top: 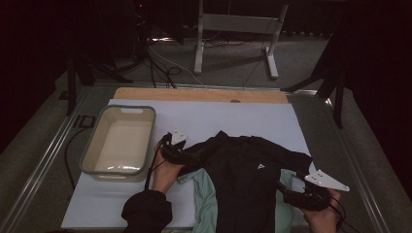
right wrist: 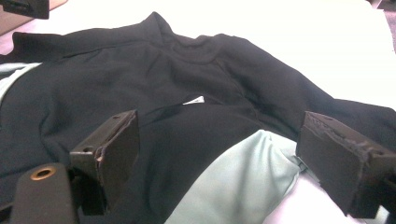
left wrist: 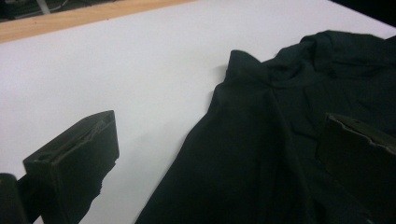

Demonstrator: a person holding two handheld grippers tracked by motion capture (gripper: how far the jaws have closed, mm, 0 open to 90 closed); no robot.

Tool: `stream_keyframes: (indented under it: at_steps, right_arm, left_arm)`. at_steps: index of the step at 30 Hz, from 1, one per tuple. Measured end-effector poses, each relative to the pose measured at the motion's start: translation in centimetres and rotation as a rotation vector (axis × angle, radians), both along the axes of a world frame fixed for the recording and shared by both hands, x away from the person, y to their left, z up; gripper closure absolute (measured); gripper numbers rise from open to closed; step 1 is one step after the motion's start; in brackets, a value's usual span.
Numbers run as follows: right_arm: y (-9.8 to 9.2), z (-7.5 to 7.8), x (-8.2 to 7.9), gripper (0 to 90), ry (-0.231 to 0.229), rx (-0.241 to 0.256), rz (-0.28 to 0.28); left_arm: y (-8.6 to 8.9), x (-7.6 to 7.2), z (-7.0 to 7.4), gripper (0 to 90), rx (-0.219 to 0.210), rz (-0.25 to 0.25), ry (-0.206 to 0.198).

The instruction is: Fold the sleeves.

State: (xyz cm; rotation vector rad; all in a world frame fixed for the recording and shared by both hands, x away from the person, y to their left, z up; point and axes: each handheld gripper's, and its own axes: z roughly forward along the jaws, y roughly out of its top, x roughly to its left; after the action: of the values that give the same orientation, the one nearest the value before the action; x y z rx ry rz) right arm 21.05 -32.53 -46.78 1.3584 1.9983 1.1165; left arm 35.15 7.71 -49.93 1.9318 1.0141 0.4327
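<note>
Both the left gripper (top: 190, 156) and right gripper (top: 283, 190) gape over the black top (top: 248, 182), which hides most of the pale green cloth (top: 206, 199).

Black garment (top: 248, 179): matt soft cloth. Under it, pale green cloth (right wrist: 243, 182), smooth. Left of garment, tub (top: 92, 145): glossy plastic. Beyond garment, table edge strip (top: 199, 94): wood.

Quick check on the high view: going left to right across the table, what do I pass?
Beige tub → left gripper at the black top's sleeve → black top, lying over a pale green garment → right gripper at the top's other side.
</note>
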Motion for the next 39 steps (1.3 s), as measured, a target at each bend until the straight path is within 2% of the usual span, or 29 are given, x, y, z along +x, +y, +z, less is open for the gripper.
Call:
stream_keyframes:
  at_steps: [7, 13, 16, 20, 22, 24, 26, 27, 35, 39]
  right_arm:
    - [0.0, 0.0, 0.0, 13.8, -0.001, 0.000, 0.004]
    - [0.1, -0.1, 0.0, 13.7, 0.003, -0.001, 0.004]
    - [0.1, 0.0, 0.0, 13.7, 0.001, 0.001, 0.006]
    - [0.1, -0.1, 0.0, 13.7, 0.002, -0.001, 0.008]
    - [0.1, 0.0, 0.0, 13.7, 0.001, 0.001, 0.009]
    - [0.1, 0.0, 0.0, 13.7, 0.001, 0.001, 0.009]
    - [0.0, 0.0, 0.0, 13.7, 0.001, 0.001, 0.008]
    - [0.0, -0.1, 0.0, 13.7, 0.001, -0.001, 0.008]
    - [0.1, 0.0, 0.0, 13.8, 0.002, -0.001, 0.010]
    - [0.1, -0.1, 0.0, 13.8, 0.002, -0.002, 0.012]
  left_arm:
    - [0.5, 0.4, -0.8, 0.4, -0.005, 0.014, 0.047]
    - [0.8, 0.6, -1.4, 1.5, -0.013, 0.040, 0.128]
    - [0.8, 0.6, -1.8, 5.5, 0.004, 0.052, 0.157]
    - [0.8, 0.7, -2.2, 8.9, 0.036, 0.077, 0.169]
    - [0.8, 0.7, -2.3, 12.5, 0.043, 0.082, 0.180]
    - [0.7, 0.6, -2.4, 16.5, 0.079, 0.095, 0.174]
    - [0.8, 0.5, -2.5, 21.0, 0.073, 0.094, 0.184]
    - [0.8, 0.4, -2.5, 27.6, 0.082, 0.101, 0.184]
    - [1.2, -0.3, -2.6, 40.5, 0.098, 0.124, 0.175]
    - [1.3, -1.1, -2.5, 53.8, 0.104, 0.126, 0.184]
